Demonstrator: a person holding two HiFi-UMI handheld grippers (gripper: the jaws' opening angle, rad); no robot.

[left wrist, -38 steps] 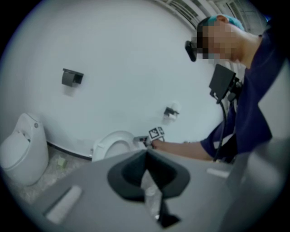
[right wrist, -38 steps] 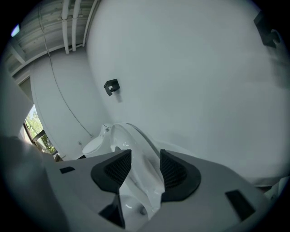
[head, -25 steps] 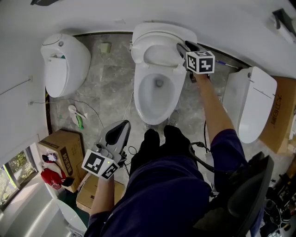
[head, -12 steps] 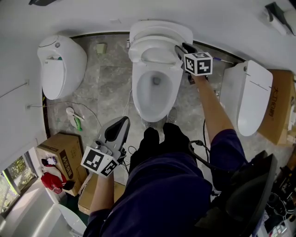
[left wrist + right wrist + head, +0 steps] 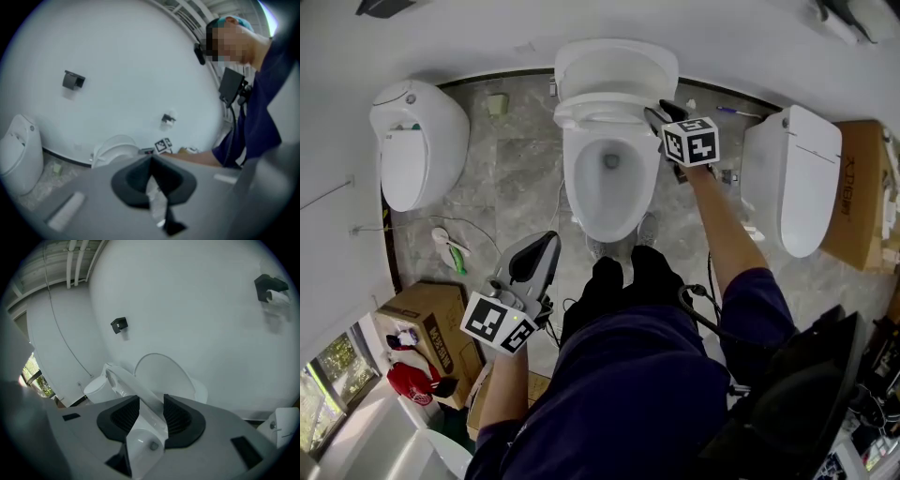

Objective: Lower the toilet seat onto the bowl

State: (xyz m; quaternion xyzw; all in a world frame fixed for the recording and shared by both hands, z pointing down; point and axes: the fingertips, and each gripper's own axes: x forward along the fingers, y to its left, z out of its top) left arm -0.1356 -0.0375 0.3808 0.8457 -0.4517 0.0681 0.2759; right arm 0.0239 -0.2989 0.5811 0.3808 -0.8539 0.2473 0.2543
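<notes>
White toilet seat (image 5: 126,387) in just-tightened fingers of right gripper (image 5: 654,114), arm outstretched; left gripper (image 5: 546,246) low, fingers together

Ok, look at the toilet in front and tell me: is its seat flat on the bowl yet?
No: in the right gripper view the seat slants up off the bowl, with the lid upright behind it.

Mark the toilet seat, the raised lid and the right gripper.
toilet seat (image 5: 126,386), right gripper view, the band just above the jaws
lid (image 5: 164,376), right gripper view, middle of its inner face
right gripper (image 5: 654,114), head view, between its fingertips
</notes>
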